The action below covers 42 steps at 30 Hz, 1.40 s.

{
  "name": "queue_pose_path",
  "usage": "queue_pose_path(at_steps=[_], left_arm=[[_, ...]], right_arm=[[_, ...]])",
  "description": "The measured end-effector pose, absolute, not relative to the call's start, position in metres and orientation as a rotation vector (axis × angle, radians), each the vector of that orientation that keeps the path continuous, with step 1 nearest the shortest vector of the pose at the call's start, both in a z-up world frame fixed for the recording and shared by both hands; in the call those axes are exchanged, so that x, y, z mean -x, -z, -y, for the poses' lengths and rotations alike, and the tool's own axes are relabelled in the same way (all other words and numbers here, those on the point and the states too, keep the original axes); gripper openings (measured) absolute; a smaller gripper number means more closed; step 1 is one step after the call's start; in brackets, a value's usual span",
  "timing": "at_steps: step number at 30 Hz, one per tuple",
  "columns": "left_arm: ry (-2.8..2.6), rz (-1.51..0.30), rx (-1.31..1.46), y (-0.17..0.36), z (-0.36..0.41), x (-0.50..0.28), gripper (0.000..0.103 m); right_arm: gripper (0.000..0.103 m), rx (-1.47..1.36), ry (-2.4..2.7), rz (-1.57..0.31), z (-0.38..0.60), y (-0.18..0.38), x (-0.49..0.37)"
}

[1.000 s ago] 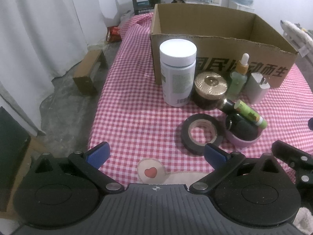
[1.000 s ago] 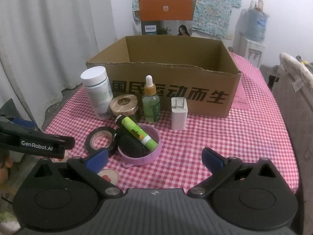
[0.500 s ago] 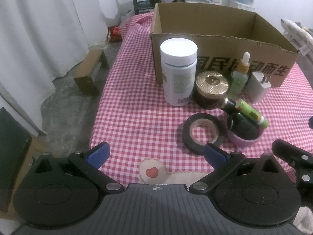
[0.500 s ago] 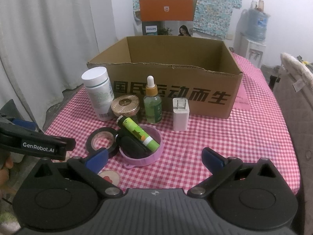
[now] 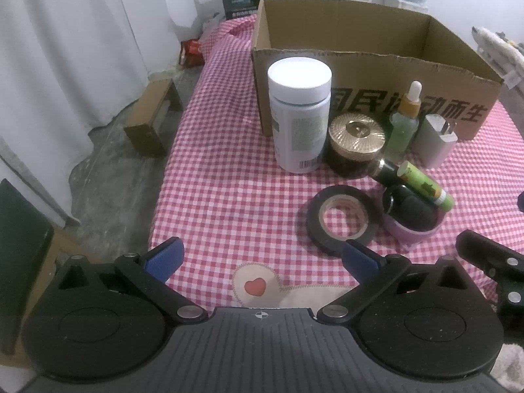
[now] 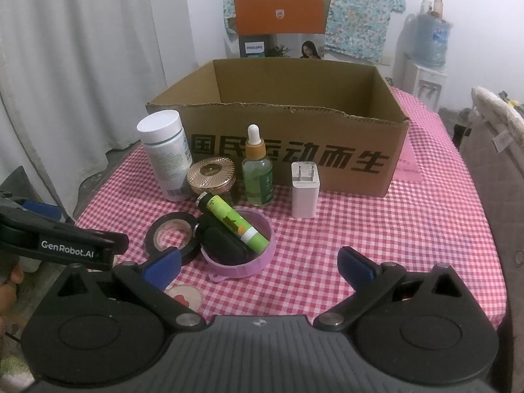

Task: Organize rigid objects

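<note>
Clearly nothing is gripped yet: the left gripper (image 5: 262, 255) and the right gripper (image 6: 258, 263) both hover over the near edge of the desk (image 5: 222, 196) with jaws spread wide and empty. The things to sort stand clustered in front of the open cardboard box (image 6: 294, 124). A white pill bottle (image 5: 299, 118) is tallest and probably light and stiff, best taken around its straight body below the cap. The gold-lidded jar (image 5: 356, 144) and the green dropper bottle (image 6: 257, 170) look like glass, so likely heavier, slick and breakable; the dropper's thin neck is a poor hold, its body better. The black tape roll (image 5: 342, 219) lies flat, touching the pink dish (image 6: 239, 249) that holds a green tube (image 6: 234, 224). A white charger plug (image 6: 305, 190) stands apart to the right. Only the right wrist view shows the box's empty inside and the other gripper at far left; the left wrist view shows the floor beside the desk.
</note>
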<state>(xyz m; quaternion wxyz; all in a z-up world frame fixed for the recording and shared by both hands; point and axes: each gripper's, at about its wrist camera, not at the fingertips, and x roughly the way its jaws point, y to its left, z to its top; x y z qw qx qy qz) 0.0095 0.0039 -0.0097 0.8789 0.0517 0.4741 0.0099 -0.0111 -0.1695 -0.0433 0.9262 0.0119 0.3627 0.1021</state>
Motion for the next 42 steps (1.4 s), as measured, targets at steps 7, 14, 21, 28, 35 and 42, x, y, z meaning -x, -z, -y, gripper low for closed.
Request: queue_pose_path(at_steps=[7,14,21,28,35,42], left_arm=[[-0.016,-1.007,-0.117,0.015,-0.001,-0.015,0.103],[-0.008,-1.035,-0.126,0.022,0.002,-0.026,0.103],[0.024,-1.030,-0.127,0.023,0.003,-0.035,0.103],[0.221,-0.918,-0.098,0.003,0.005,-0.032,0.103],[0.404,-0.856,-0.136,-0.003,0.027,-0.030,0.094],[0.533,-0.898,-0.153,0.004,0.048,-0.029,0.055]], right_arm=[[0.103,-0.037,-0.208,-0.753,0.172,0.047,0.006],[0.103,-0.051,-0.204,-0.766,0.177,0.051,0.000],[0.103,-0.041,-0.211,-0.771,0.180,0.054,-0.009],[0.103,-0.096,-0.301,-0.737,0.209,0.042,-0.018],[0.083,-0.221,-0.454,-0.780,0.228,0.033,-0.041],[0.056,-0.249,-0.593,-0.873,0.210,0.043,-0.067]])
